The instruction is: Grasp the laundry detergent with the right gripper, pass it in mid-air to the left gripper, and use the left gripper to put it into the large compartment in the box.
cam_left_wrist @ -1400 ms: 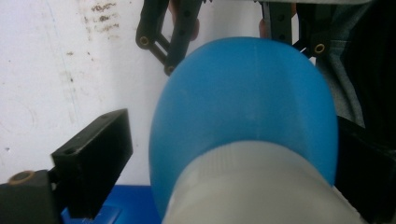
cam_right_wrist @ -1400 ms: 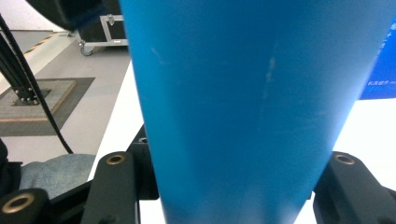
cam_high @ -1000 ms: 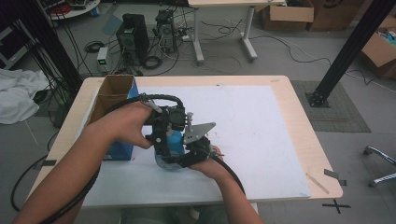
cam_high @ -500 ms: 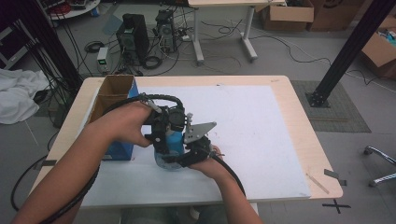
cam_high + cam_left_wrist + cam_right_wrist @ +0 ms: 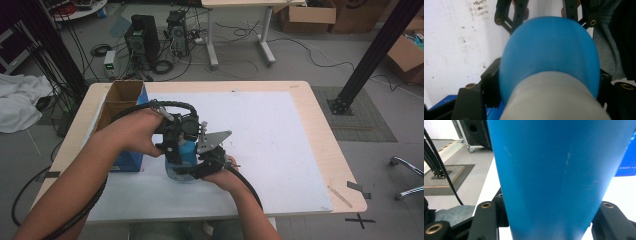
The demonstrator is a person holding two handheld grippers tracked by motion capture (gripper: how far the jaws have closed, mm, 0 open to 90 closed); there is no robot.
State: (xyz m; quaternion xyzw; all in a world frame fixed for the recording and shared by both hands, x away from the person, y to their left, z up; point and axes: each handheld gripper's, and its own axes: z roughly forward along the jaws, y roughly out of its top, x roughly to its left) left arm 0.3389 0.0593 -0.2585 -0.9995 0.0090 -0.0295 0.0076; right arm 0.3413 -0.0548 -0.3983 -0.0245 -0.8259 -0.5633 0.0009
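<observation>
**Both grippers on the blue bottle, cap end next**

Starting at the right gripper [image 5: 200, 167]: its jaws are clamped hard on the body of the blue plastic bottle [image 5: 186, 150], and in the right gripper view that blue wall [image 5: 554, 175] sits squarely between the two black jaws, pinched from both sides. So that hand is the anchor.

The left gripper [image 5: 176, 137] comes in from the other side and higher up. Its jaws have just been closing, and in the left gripper view the bottle's rounded blue top [image 5: 549, 52] with the pale grey band [image 5: 554, 97] below it sits right between them. The black jaws hug both flanks and look to be pressing on it, as far as I can tell.

The bottle stands roughly upright on the white sheet [image 5: 280, 135] covering the wooden table [image 5: 320, 100], just right of the open cardboard box with a blue side [image 5: 122, 100], near the front edge. Its long axis runs up and down, so the right gripper holds low and the left gripper is the nearer one to the top end. My guess is a twist-off comes next, and it hinges on the left staying centred over that axis.
</observation>
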